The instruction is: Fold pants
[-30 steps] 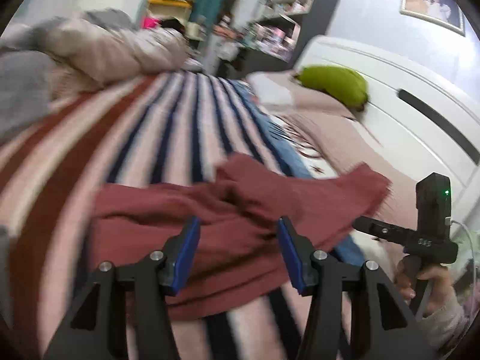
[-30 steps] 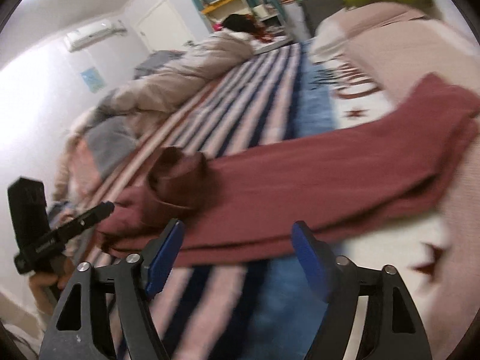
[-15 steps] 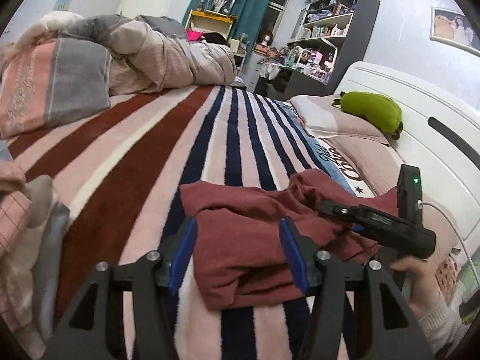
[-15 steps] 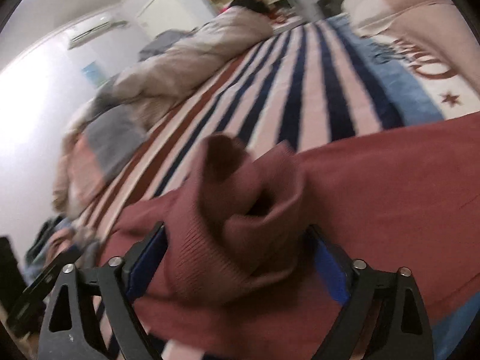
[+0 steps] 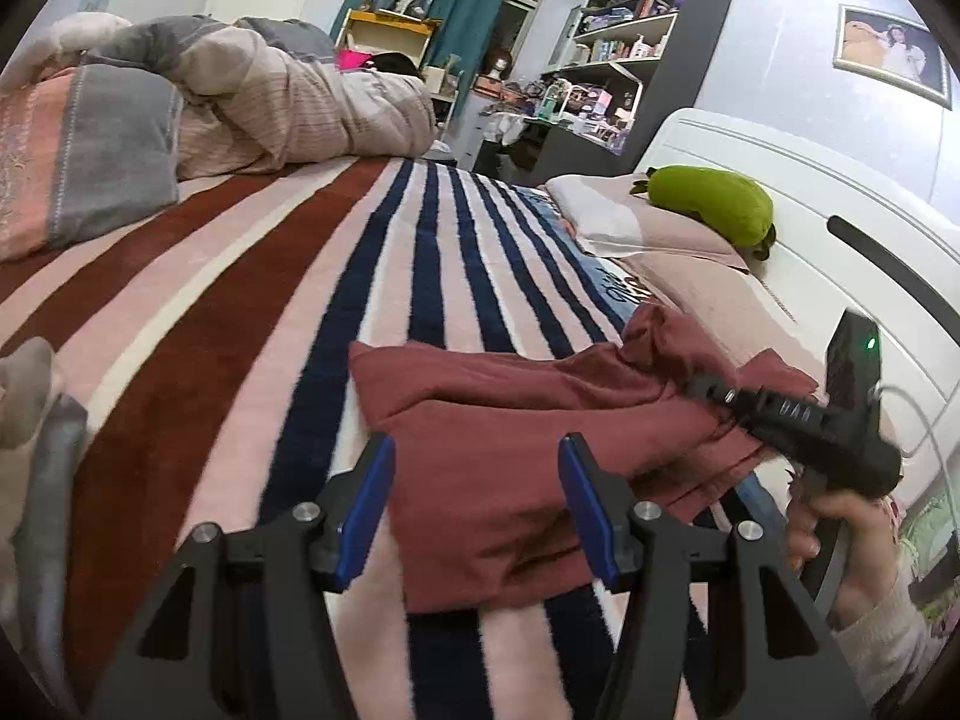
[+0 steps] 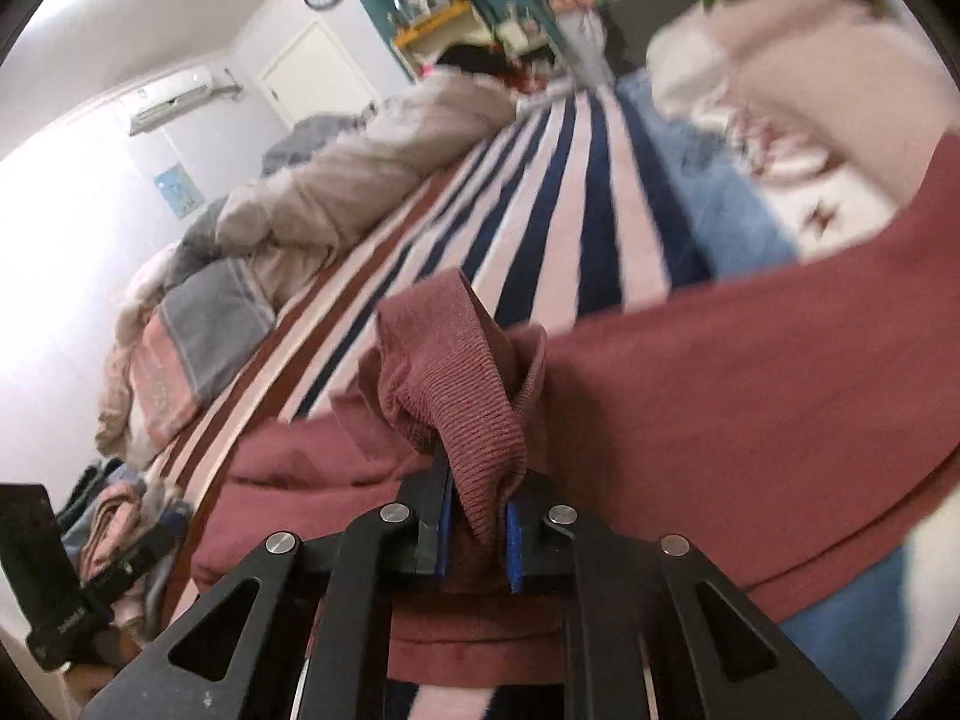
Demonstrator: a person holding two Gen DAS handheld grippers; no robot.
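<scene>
Dark red pants (image 5: 510, 450) lie bunched on the striped bed cover (image 5: 252, 312). My left gripper (image 5: 474, 498) is open, its blue pads either side of the near edge of the pants, holding nothing. My right gripper (image 6: 477, 531) is shut on a ribbed cuff or waistband fold of the pants (image 6: 462, 384) and lifts it a little; the rest of the pants (image 6: 750, 408) stretches to the right. The right gripper also shows in the left wrist view (image 5: 798, 426), over the right end of the pants.
A heaped quilt (image 5: 258, 108) and a grey-pink pillow (image 5: 72, 150) lie at the far left. A pink pillow (image 5: 660, 228) with a green plush toy (image 5: 711, 204) lies by the white headboard (image 5: 840, 240). Loose clothes (image 6: 114, 510) lie at the bed's edge.
My right gripper has closed on the raised ribbed fold of the pants that sat between its open fingers. My left gripper has stayed open by the near edge.
</scene>
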